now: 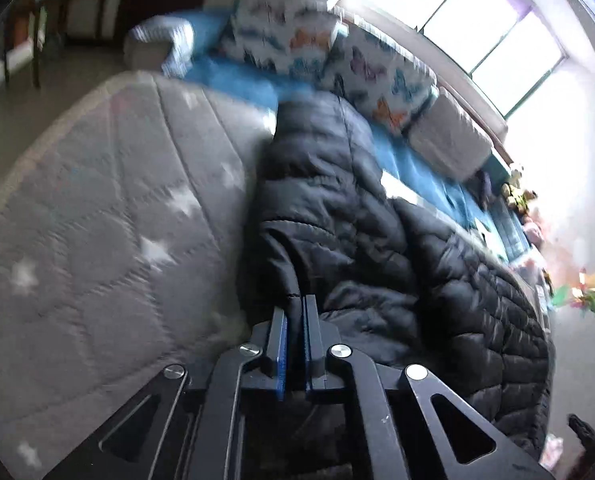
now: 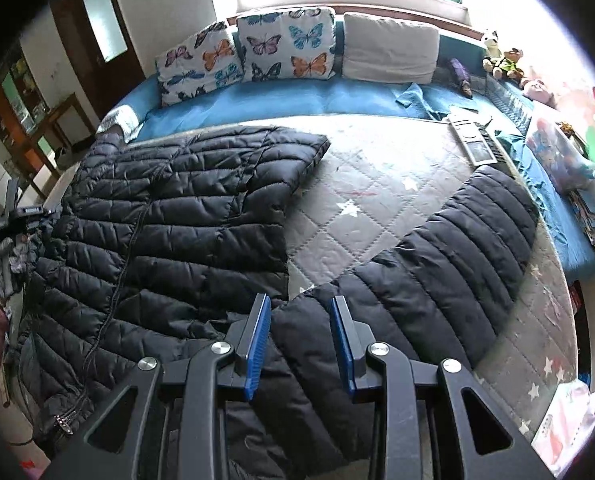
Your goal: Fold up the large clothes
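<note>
A black quilted puffer jacket [image 2: 169, 220] lies spread on a grey star-patterned mattress [image 2: 377, 200], zipper up. One sleeve [image 2: 457, 240] stretches out to the right. My right gripper [image 2: 300, 300] hovers over the base of that sleeve; its blue pads stand apart and do not press on the fabric below. In the left wrist view the jacket [image 1: 337, 200] runs away from me along the mattress [image 1: 97, 200]. My left gripper [image 1: 295, 306] is shut on a fold of the jacket's near edge, with black fabric pinched between the pads.
Butterfly pillows [image 2: 289, 44] and a white pillow [image 2: 389, 48] line the far side under the window. A flat grey device [image 2: 473, 136] lies at the mattress's far right, soft toys [image 2: 501, 60] behind it. A plastic packet [image 2: 569, 424] sits at the near right corner.
</note>
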Demonstrator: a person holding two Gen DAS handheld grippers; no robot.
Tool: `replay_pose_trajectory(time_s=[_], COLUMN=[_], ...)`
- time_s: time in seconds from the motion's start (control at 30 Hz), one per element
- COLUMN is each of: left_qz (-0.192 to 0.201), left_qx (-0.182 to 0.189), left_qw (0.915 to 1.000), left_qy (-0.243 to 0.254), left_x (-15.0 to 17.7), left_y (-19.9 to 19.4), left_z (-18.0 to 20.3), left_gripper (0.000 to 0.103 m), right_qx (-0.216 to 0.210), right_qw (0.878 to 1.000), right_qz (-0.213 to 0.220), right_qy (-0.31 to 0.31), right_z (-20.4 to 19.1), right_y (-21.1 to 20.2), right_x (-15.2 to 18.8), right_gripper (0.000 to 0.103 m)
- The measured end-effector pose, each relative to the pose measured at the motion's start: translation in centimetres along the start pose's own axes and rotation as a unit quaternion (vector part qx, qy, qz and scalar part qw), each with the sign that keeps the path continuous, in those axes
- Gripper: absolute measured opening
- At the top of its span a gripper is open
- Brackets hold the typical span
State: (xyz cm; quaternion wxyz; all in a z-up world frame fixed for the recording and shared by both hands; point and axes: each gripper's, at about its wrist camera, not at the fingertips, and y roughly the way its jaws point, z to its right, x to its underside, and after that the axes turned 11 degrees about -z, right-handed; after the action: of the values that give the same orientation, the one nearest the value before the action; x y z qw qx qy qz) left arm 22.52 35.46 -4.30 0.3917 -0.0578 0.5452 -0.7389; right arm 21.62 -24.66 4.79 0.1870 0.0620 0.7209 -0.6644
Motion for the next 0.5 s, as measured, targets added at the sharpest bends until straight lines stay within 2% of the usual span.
replay_pose_trajectory(time_s=[0.1,0.17,0.23,0.27,0.3,0.37,0.43,0.5], left_qz=[0.074,0.089,0.088,0.081,0.066,0.042,0.021,0.005], left_qx=[-0.03,-0.046,-0.06,-0.074,-0.088,-0.094,-0.092,-0.073], left_qw=[0.9968,0.9949,0.9942,0.9938,0.9937,0.9942,0.9944,0.9948], left_qy=[0.001,-0.009,-0.017,-0.019,-0.023,-0.03,-0.047,-0.07], left_x=[0.7,1.0,1.5,2.2,3.3,4.8,5.8,5.9], left_y=[-6.6,-9.7,-11.4,-11.5,-11.1,-9.8,-8.7,-8.0], left_z=[-0.1,-1.0,-2.8,-3.6,-4.5,-6.4,-8.5,-10.1], left_gripper=[0.004,0.004,0.005,0.006,0.007,0.01,0.011,0.012], right_qx=[0.009,0.014,0.03,0.037,0.039,0.033,0.021,0.009], right_qw=[1.0,0.999,0.999,0.998,0.998,0.998,0.998,0.997], right_qz=[0.015,0.03,0.037,0.042,0.043,0.033,0.007,-0.008], right_qy=[0.01,0.017,0.015,0.016,0.02,0.034,0.061,0.081], right_z=[0.8,1.7,2.1,2.5,2.9,3.8,5.1,6.1], right_y=[-1.8,-3.4,-4.3,-4.5,-4.3,-3.2,-1.4,-0.7], right_x=[0.6,1.1,1.6,2.0,2.5,3.5,4.4,5.0], right_gripper=[0.034,0.034,0.034,0.038,0.051,0.064,0.064,0.064])
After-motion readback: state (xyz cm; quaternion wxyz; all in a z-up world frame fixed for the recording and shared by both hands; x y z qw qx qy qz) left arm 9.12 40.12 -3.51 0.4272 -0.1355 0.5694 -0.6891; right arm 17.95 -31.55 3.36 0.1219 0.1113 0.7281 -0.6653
